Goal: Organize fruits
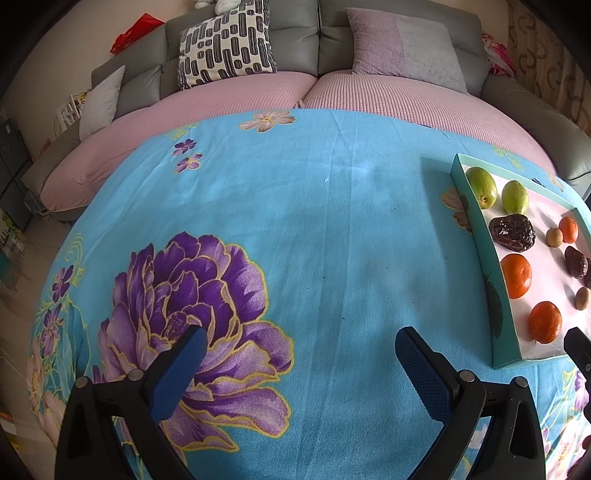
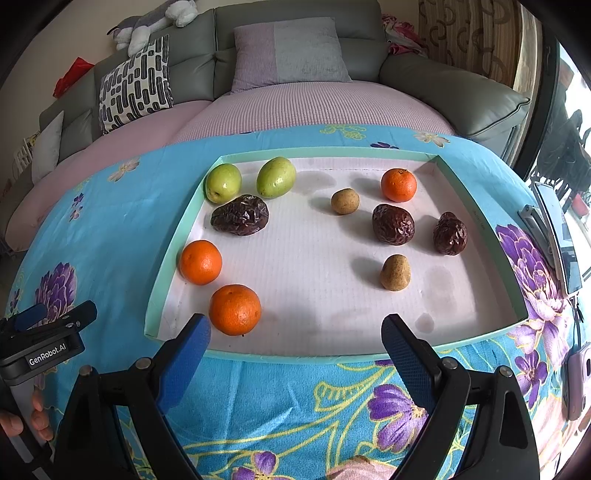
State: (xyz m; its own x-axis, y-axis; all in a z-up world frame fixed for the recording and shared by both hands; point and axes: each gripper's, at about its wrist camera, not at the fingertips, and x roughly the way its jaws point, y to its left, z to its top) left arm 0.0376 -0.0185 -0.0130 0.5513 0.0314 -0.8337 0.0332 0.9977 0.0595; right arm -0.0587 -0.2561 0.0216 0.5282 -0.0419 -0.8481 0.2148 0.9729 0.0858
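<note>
So the fruits lie loose in a shallow mint-green cardboard tray (image 2: 177, 236) with a white floor, partly sorted by my reading. In the right wrist view, two smooth green oval fruits (image 2: 276, 177) sit side by side at about eleven o'clock in the tray, and two round orange tangerines (image 2: 235, 309) rest near each other at about eight o'clock, close to the left wall. The rest looks scattered: a third tangerine (image 2: 398, 185) sits alone at about one o'clock, three wrinkled dark brown dates (image 2: 392, 224) are split, one beside the green pair and two toward three o'clock, and two small tan round fruits (image 2: 395, 272) stand apart near the middle and right. Grouping of dates, tan fruits and the stray tangerine is probably left to do.

The right gripper (image 2: 295, 338) hangs over the tray's near rim at six o'clock, blue pads spread wide and holding nothing. The left gripper (image 1: 301, 345), likewise spread and empty, hovers over the bright blue flowered cloth (image 1: 314, 229), with the tray at its three o'clock. A grey sofa (image 2: 295, 33) with cushions stands beyond.
</note>
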